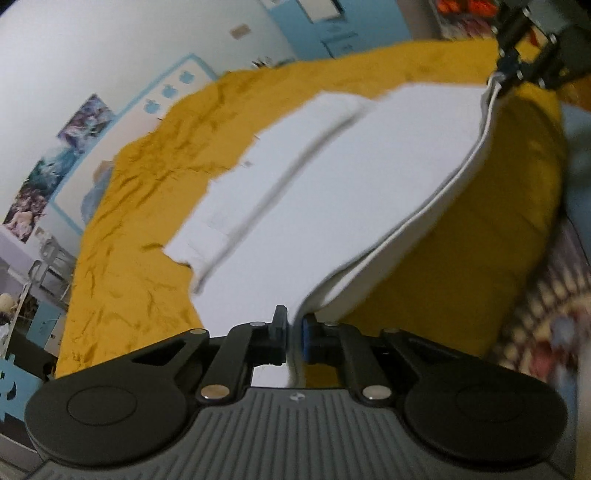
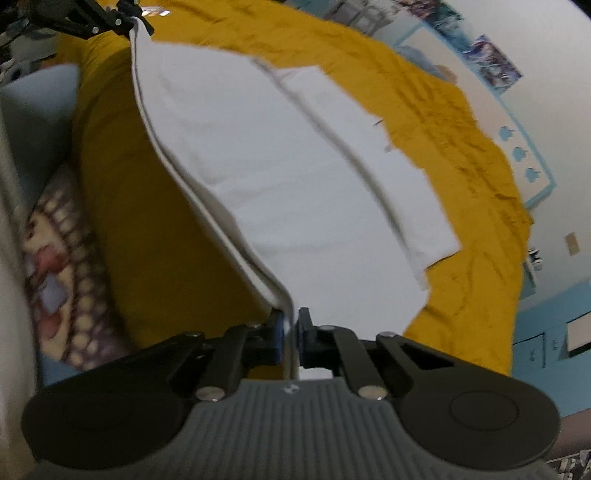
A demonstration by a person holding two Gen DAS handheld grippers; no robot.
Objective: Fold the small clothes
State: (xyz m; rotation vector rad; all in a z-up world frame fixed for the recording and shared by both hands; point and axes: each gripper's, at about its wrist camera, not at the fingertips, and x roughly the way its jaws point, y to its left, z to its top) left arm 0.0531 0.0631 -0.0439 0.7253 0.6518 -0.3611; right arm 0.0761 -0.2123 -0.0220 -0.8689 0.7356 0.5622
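Observation:
A white garment (image 1: 332, 192) lies spread on a mustard-yellow cover (image 1: 147, 206), its near edge lifted off the surface. My left gripper (image 1: 294, 338) is shut on one corner of that edge; the white hem runs between its blue pads. In the left wrist view the right gripper (image 1: 511, 72) pinches the other corner at the top right. In the right wrist view my right gripper (image 2: 291, 334) is shut on the white garment (image 2: 280, 170), and the left gripper (image 2: 129, 22) holds the far corner at the top left. The raised hem hangs stretched between both.
The yellow cover (image 2: 461, 147) drapes a raised surface whose near edge drops to a patterned rug (image 2: 62, 280). A pale wall with posters (image 1: 44, 177) and blue trim lies beyond. Blue cabinet fronts (image 2: 554, 339) stand at the right.

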